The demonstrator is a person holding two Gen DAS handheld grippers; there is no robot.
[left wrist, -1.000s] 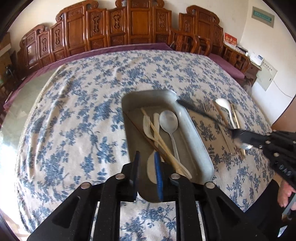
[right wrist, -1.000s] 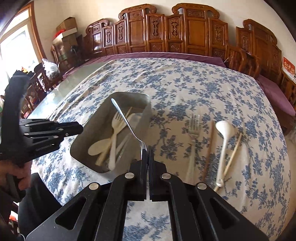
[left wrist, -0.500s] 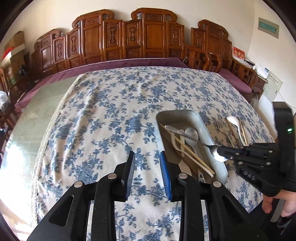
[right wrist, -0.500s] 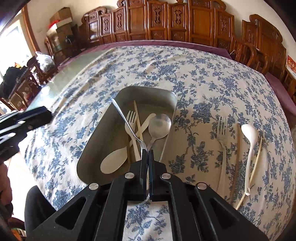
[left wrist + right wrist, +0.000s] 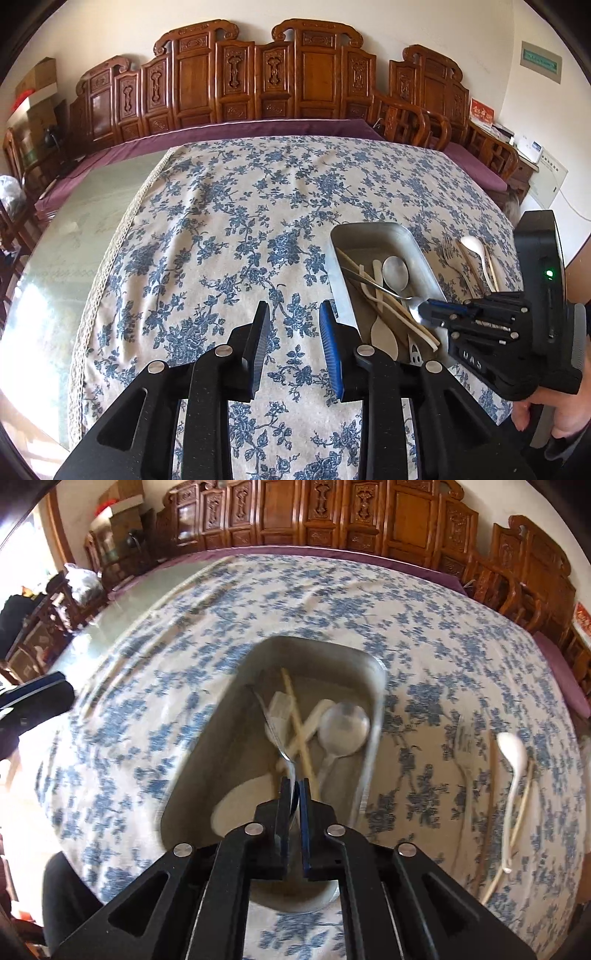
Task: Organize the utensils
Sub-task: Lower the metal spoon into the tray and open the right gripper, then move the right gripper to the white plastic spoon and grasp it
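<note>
1. Carved wooden chairs (image 5: 266,77) line the wall behind a counter (image 5: 221,229) covered by a blue-flowered cloth.
2. A metal tray (image 5: 221,738) on it holds a steel spoon (image 5: 343,729), a pale fork (image 5: 280,709), chopsticks (image 5: 299,731) and a flat pale scoop (image 5: 384,334).
3. The right gripper (image 5: 295,794) sits low over the tray; its jaws have just been opening slightly, with a metal spoon (image 5: 380,290) between them, though blur hides whether the pads touch it.
4. The left gripper (image 5: 291,347) hangs over bare cloth, jaws apart and empty.
5. Right of the tray lie a metal fork (image 5: 452,254), a white spoon (image 5: 513,753) and more chopsticks (image 5: 517,830).
</note>
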